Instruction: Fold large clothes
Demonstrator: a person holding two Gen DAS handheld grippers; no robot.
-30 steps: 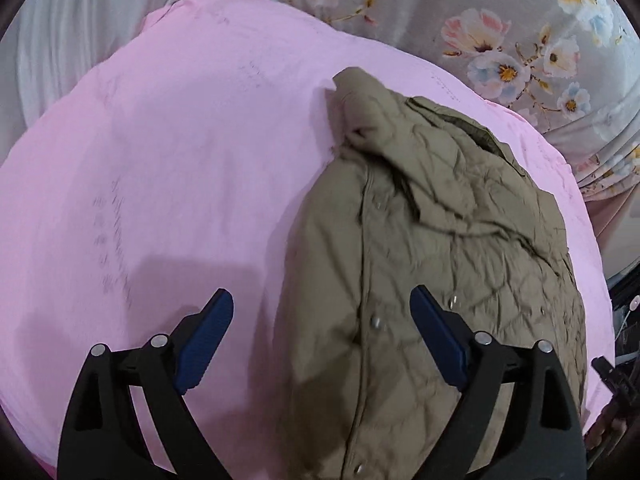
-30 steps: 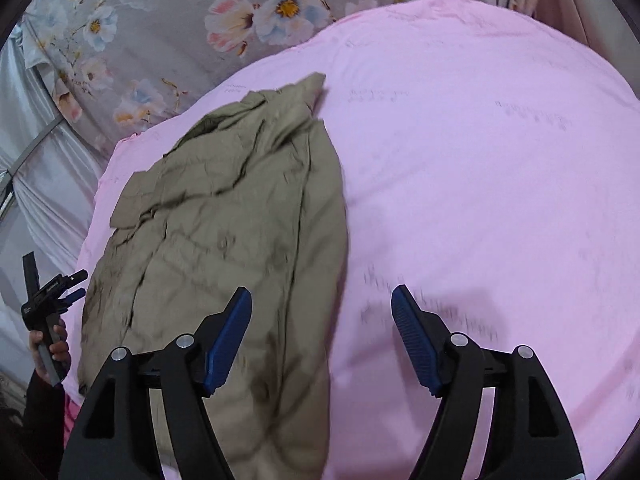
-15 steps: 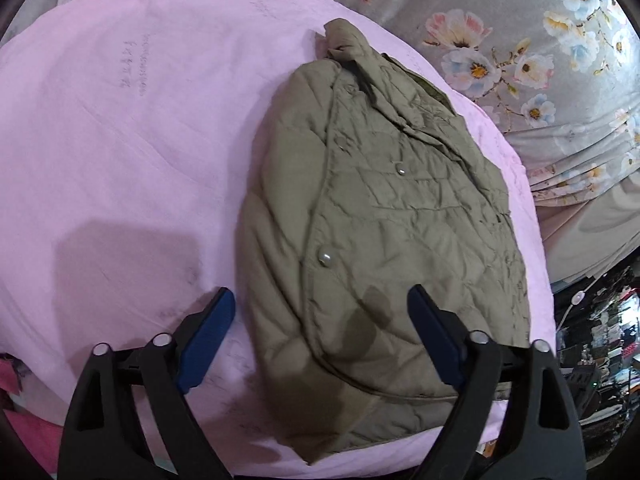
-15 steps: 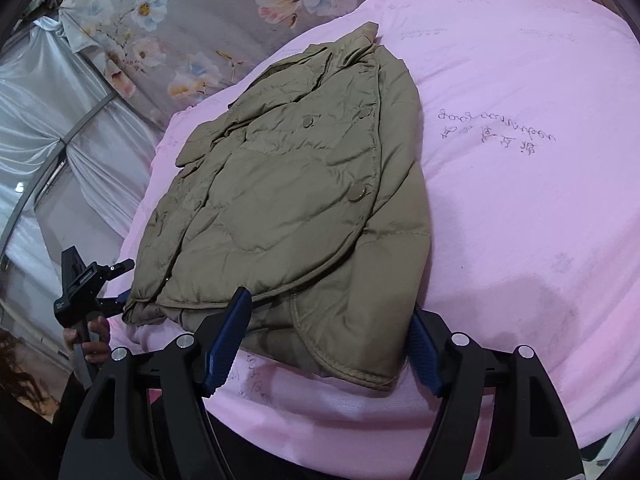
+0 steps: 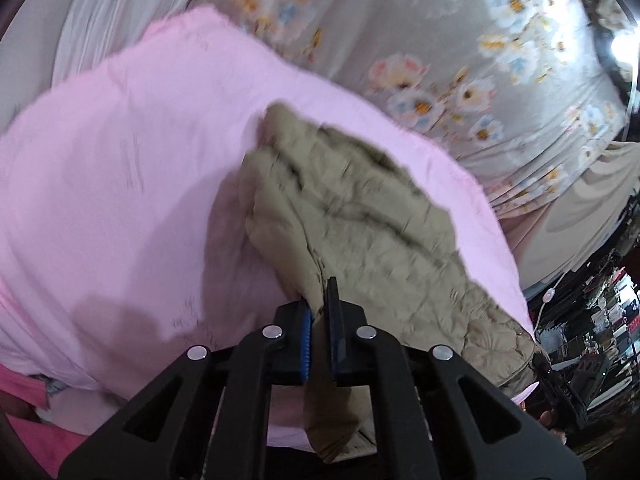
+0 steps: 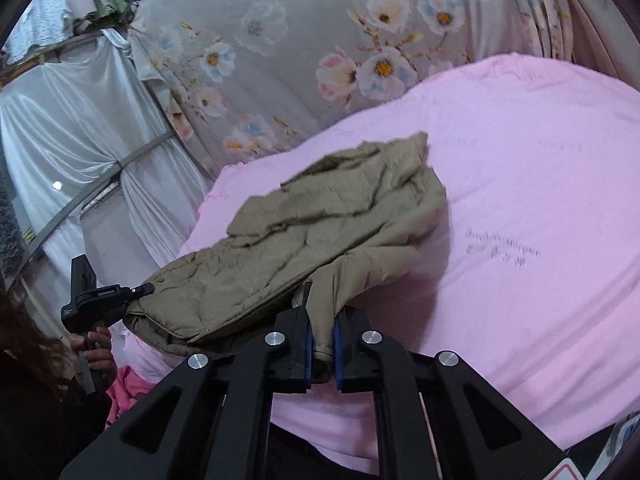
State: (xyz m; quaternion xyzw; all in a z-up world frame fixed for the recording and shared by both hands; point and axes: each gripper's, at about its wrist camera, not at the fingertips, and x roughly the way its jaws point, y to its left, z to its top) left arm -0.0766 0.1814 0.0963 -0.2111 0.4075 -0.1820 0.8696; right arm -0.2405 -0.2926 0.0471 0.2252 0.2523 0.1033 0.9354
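An olive quilted jacket point(image 5: 372, 224) lies on a pink sheet point(image 5: 120, 184), its collar toward the far side. My left gripper point(image 5: 320, 312) is shut on the jacket's near hem, which is lifted off the sheet. In the right wrist view the jacket point(image 6: 320, 224) shows again, and my right gripper point(image 6: 322, 332) is shut on another part of the near hem. The other gripper point(image 6: 96, 300) and the hand holding it show at the left of that view, at the jacket's far corner.
The pink sheet point(image 6: 520, 200) covers a wide surface. A grey floral curtain point(image 5: 460, 48) hangs behind it, also in the right wrist view point(image 6: 320, 40). White drapes point(image 6: 80, 140) hang at the left. Cluttered shelves point(image 5: 592, 320) stand at the far right.
Both grippers were open above the jacket; both are now shut on its near hem. The hem has risen off the sheet and the jacket has bunched.
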